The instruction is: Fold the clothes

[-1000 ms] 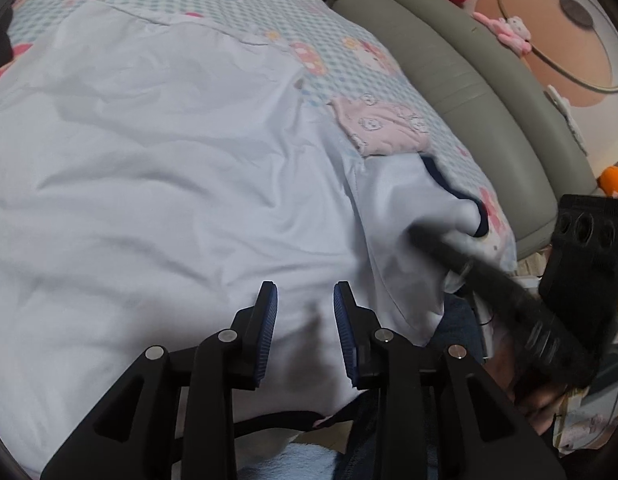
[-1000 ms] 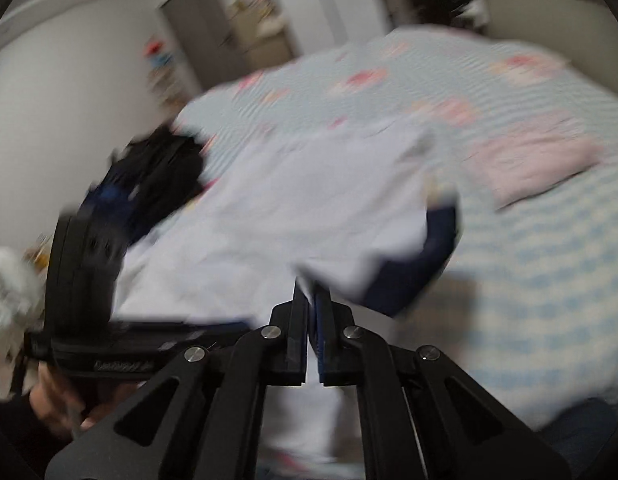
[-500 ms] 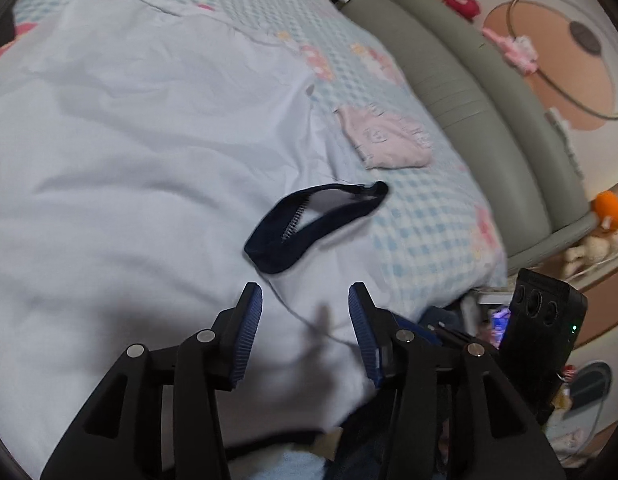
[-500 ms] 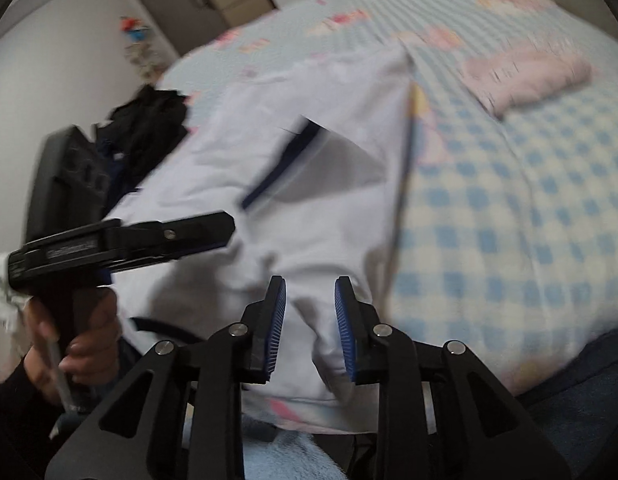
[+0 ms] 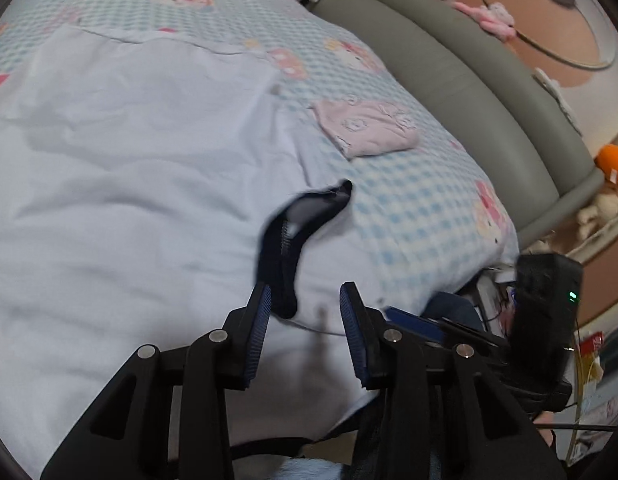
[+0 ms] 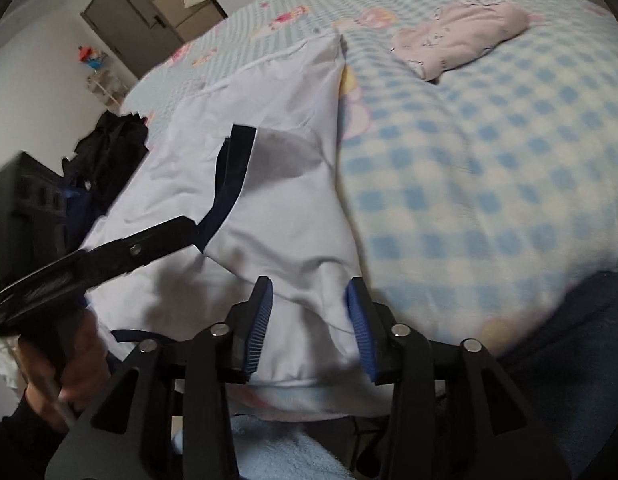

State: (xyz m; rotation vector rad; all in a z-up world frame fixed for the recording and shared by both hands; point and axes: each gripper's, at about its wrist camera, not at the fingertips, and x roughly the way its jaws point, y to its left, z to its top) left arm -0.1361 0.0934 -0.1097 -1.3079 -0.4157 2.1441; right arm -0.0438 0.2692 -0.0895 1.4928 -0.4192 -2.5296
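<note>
Near, bottom centre of each frame: the left tool [image 5: 305, 312] is hanging with jaws apart and gripping nothing, having just been narrowing a little; the navy cuff [image 5: 285, 248] is lying just ahead of its left pad, not pinched. The right tool [image 6: 309, 320] is standing parted too, jaws having just been opening, with white cloth between the pads but not pressed.

Middle: the white T-shirt [image 6: 269, 200] is lying spread on the bed [image 6: 489, 180], its navy-edged sleeve turned inward over the body at centre frame.

Far: a folded pink garment [image 5: 369, 128] is resting apart on the checked cover, upper right; a grey padded bed edge [image 5: 469, 80] is running beyond.

Judgement: the sleeve fold is settling. To do it well, flatten the cuff square to the side seam, then pinch both hem corners evenly before lifting, keeping wrinkles out.
</note>
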